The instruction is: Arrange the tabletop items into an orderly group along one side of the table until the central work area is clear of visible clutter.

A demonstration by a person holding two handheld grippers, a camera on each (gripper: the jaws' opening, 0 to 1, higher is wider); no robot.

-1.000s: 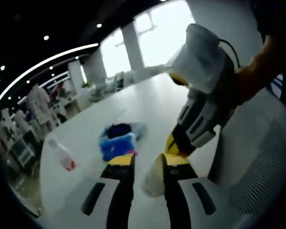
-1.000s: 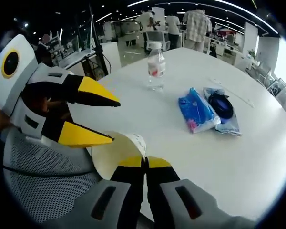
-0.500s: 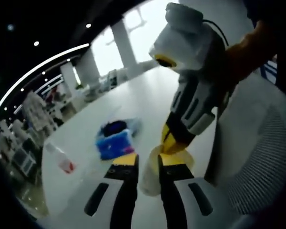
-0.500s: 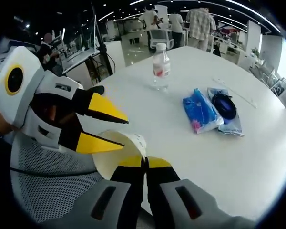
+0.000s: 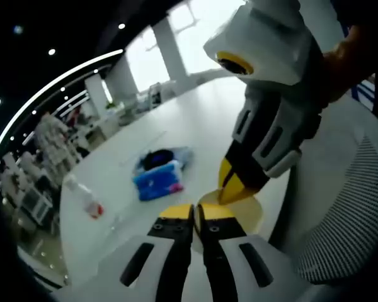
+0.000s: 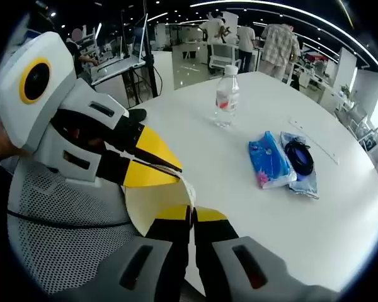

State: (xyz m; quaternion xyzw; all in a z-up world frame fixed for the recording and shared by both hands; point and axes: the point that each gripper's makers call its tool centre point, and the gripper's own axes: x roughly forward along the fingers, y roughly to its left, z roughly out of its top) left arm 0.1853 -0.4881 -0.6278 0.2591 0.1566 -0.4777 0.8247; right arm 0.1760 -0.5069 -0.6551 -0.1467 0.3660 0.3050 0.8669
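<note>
A white paper cup (image 6: 156, 202) lies on its side at the near edge of the white table (image 6: 258, 217), its mouth toward the chair. My right gripper (image 6: 192, 214) is shut on the cup's rim. My left gripper (image 6: 171, 171) comes in from the left, its yellow jaws closed on the upper rim. In the left gripper view the cup (image 5: 242, 214) sits just past my left gripper (image 5: 195, 211), with the right gripper (image 5: 233, 187) pinching it from above. Farther out lie a blue packet (image 6: 269, 160), a clear bag with a black cable (image 6: 299, 158) and a water bottle (image 6: 227, 97).
A grey mesh chair (image 6: 57, 251) stands against the table's near edge, under the cup. Several people (image 6: 277, 44) and desks fill the room beyond the table's far side. A thin white strip (image 6: 315, 138) lies past the bag.
My left gripper's jaws, open beside the cup a second ago, have closed on its rim. The right gripper kept its hold. The cup has tilted a little.
</note>
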